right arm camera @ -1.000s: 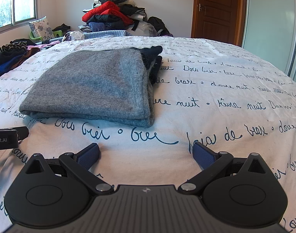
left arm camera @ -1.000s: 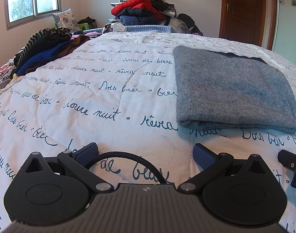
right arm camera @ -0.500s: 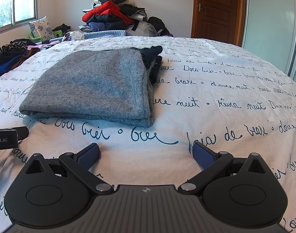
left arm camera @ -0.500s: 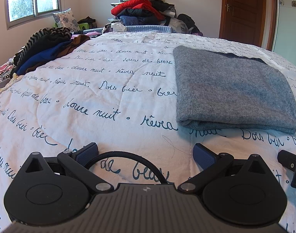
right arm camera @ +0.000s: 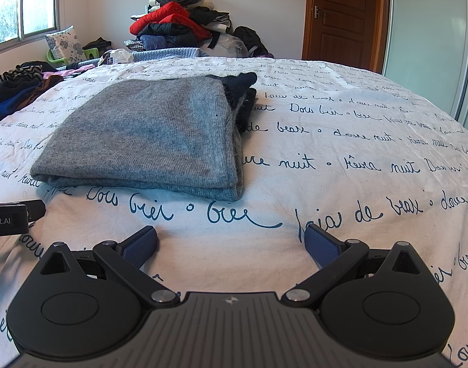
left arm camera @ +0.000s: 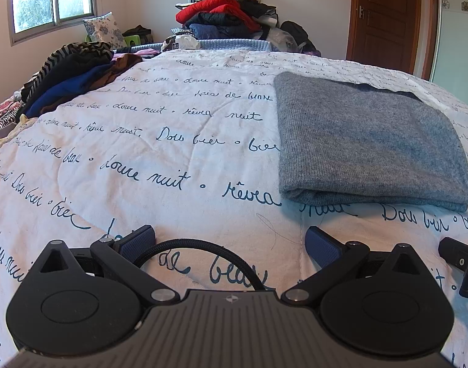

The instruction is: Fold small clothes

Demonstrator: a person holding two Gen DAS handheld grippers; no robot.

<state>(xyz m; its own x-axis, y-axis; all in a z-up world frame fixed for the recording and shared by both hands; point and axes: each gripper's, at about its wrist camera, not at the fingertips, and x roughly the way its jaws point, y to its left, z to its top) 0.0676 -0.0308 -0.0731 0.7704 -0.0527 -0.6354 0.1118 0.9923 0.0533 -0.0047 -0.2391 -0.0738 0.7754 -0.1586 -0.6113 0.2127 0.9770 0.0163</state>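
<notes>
Grey sweater (left arm camera: pixel 368 141): folded flat into a rectangle on the white script-printed bedspread (left arm camera: pixel 160 141); right of centre in the left wrist view, left of centre in the right wrist view (right arm camera: pixel 148 135). Dark garment (right arm camera: pixel 241 92) protruding at its far edge.
Left gripper (left arm camera: pixel 230 242): fingers spread wide, empty, low over the bedspread at bottom of frame.
Right gripper (right arm camera: pixel 230 242): likewise spread, empty.
Clothes pile (left arm camera: pixel 224 15): top centre, against wall.
</notes>
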